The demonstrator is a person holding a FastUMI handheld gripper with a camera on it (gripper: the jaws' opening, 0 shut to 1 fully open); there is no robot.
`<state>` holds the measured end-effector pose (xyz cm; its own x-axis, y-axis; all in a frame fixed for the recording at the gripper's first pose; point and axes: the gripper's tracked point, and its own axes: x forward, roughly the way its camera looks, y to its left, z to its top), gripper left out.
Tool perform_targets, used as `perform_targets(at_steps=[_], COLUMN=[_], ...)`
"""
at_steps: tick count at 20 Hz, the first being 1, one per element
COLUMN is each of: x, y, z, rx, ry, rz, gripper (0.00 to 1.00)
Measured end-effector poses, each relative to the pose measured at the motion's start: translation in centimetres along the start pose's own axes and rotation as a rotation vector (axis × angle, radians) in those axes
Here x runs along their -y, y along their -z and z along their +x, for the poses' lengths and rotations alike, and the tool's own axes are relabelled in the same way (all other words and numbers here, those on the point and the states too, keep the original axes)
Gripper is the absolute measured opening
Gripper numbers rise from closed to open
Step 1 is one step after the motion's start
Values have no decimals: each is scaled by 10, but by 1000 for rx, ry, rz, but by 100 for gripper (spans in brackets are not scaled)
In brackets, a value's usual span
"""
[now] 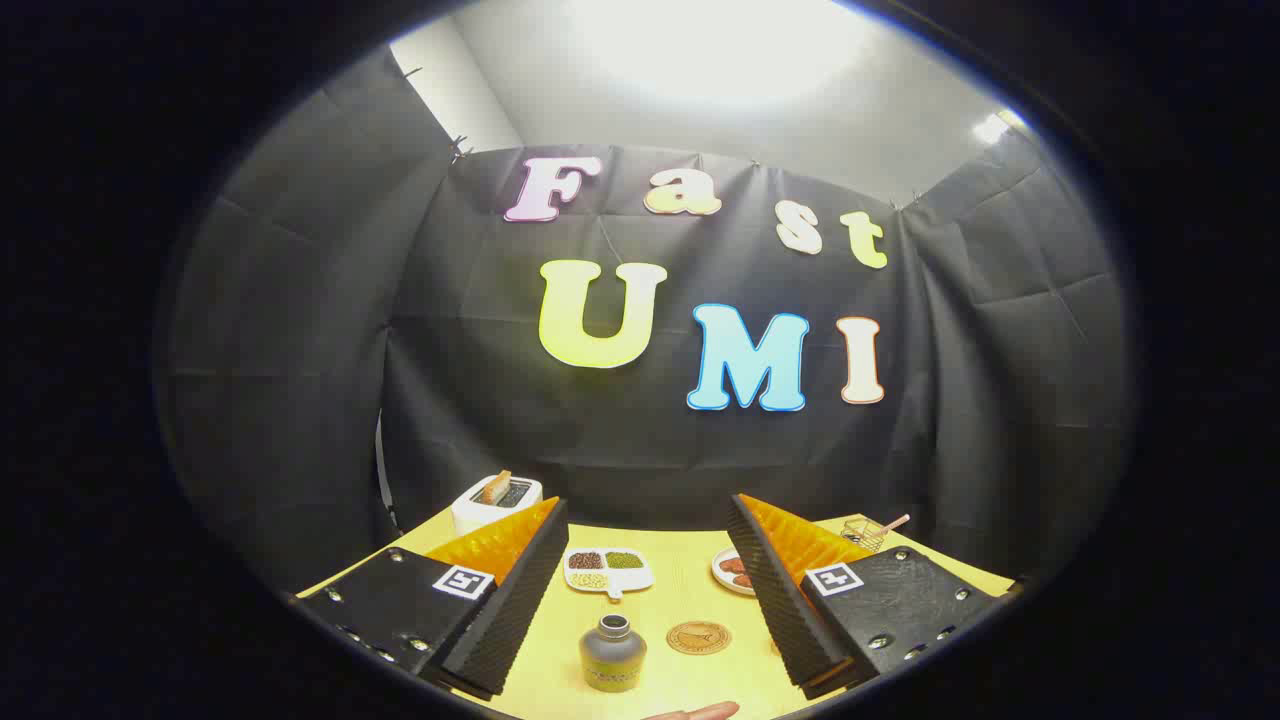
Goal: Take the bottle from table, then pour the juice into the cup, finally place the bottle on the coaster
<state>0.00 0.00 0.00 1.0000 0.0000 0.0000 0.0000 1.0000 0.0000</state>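
A white toaster (495, 502) with a slice in its slot is seen at the far left of the yellow bench (655, 610), behind the left finger. The gripper (648, 530) is held wide open above the bench, nothing between its fingers. A divided white dish (607, 570) of beans lies beyond the gap. The dark bottle (612, 653), uncapped and upright, stands between the fingers, low in the gap. The round coaster (698, 637) lies just beside it, to its right. A small plate (735, 570) and a wire basket (868, 533) are set further right.
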Motion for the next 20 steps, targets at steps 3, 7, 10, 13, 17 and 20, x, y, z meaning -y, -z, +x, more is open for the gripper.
perform_targets(at_steps=[3, 7, 10, 13, 17, 20], x=[-3, 4, -4, -7, -4, -1], y=[6, 18, 12, 14, 22, 31], z=[7, 11, 11, 10, 10, 11], rx=[12, -25, -16, -22, -13, 10], ry=[-11, 16, -4, -14, -6, 0], rz=[12, -7, -7, -17, -18, -20], gripper=[98, 98, 98, 98, 98, 98])
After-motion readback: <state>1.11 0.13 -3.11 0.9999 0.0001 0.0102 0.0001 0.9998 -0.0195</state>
